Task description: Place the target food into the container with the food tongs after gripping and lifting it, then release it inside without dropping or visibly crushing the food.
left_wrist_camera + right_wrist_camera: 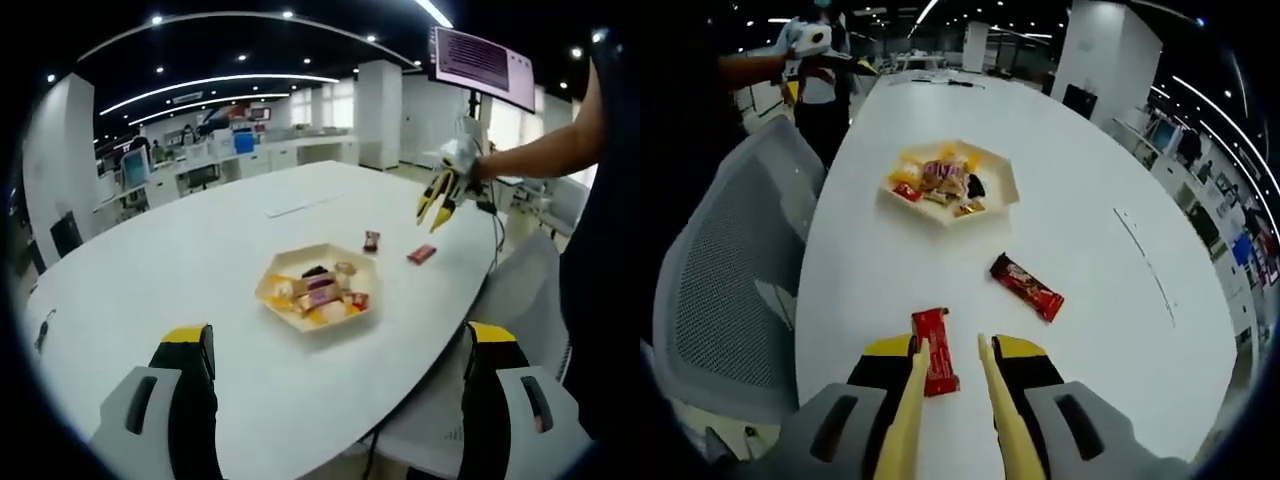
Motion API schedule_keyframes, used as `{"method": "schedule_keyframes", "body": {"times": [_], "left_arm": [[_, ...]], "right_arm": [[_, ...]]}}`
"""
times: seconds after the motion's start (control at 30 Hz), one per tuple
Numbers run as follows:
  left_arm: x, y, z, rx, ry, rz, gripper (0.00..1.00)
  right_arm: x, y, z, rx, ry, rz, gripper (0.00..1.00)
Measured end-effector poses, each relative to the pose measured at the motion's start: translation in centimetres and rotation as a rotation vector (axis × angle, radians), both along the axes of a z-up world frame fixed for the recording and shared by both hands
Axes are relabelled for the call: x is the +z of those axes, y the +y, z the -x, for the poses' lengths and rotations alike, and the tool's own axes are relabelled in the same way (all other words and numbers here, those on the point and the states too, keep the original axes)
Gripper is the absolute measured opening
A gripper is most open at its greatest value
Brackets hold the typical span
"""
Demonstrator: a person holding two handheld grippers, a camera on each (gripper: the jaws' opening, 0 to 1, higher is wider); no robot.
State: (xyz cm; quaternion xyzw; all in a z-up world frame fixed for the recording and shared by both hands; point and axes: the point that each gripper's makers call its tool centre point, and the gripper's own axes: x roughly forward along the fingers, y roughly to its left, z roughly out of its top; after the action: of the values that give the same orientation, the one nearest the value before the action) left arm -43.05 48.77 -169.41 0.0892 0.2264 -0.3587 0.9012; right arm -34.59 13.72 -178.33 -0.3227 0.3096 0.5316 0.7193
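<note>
Right tongs (952, 362) hang apart just above the red bar (936, 365) on the bench (1090, 150), nothing gripped yet. Left tongs (340, 345) apart. Lift and drop into tray (1005, 182) remain.

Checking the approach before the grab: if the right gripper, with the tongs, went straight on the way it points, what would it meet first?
Probably the red snack bar on the white table, lying by the left tong tip of the right gripper. Depth is unclear.
</note>
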Motion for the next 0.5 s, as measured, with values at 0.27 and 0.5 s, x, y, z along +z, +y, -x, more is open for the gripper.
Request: {"method": "schedule_keyframes", "body": {"times": [0.27, 0.5], "left_arm": [[0.1, -0.1, 0.1, 0.0, 0.001, 0.0, 0.99], [0.4, 0.1, 0.0, 0.008, -0.003, 0.002, 0.99]], "right_arm": [[-2.2, 0.5, 0.6, 0.024, 0.026, 0.035, 0.28], [-4.3, 0.6, 1.0, 0.024, 0.055, 0.059, 0.29]]}}
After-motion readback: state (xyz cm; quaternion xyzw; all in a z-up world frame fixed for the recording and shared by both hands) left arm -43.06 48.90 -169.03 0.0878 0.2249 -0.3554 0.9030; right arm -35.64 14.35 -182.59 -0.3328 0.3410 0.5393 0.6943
